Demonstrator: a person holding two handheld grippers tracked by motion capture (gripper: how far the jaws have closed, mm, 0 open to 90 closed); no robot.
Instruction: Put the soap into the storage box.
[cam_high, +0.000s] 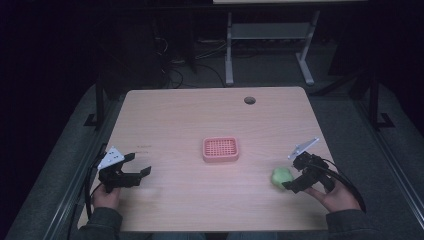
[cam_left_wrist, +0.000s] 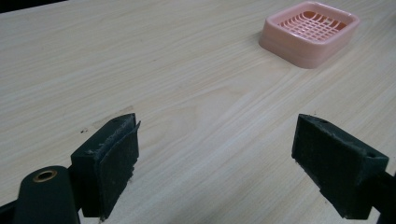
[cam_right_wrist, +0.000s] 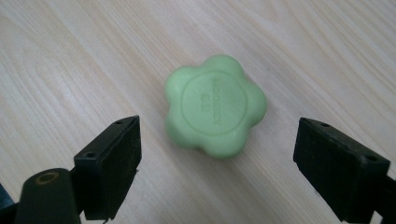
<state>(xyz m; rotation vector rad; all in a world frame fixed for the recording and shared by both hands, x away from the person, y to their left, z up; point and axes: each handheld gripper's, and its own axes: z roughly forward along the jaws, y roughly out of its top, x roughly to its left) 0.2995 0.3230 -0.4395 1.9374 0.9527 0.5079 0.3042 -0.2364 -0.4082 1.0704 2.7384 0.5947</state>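
Observation:
A green flower-shaped soap (cam_high: 282, 176) lies flat on the wooden table (cam_high: 200, 115) at the near right. My right gripper (cam_high: 290, 173) is open just to its right. In the right gripper view the soap (cam_right_wrist: 215, 105) sits a little ahead of the right gripper (cam_right_wrist: 218, 140), centred between the wide-apart jaws and touching neither. A pink slotted soap dish (cam_high: 220, 149) stands empty at the table's middle. My left gripper (cam_high: 139, 164) is open at the near left, low over bare wood. From the left gripper (cam_left_wrist: 217, 135), the dish (cam_left_wrist: 310, 32) lies far ahead to the right.
A round cable hole (cam_high: 249, 100) sits near the table's far edge. Behind the table, the white legs of another desk (cam_high: 229, 50) stand on a dark floor. Bare wood stretches between the dish and each gripper.

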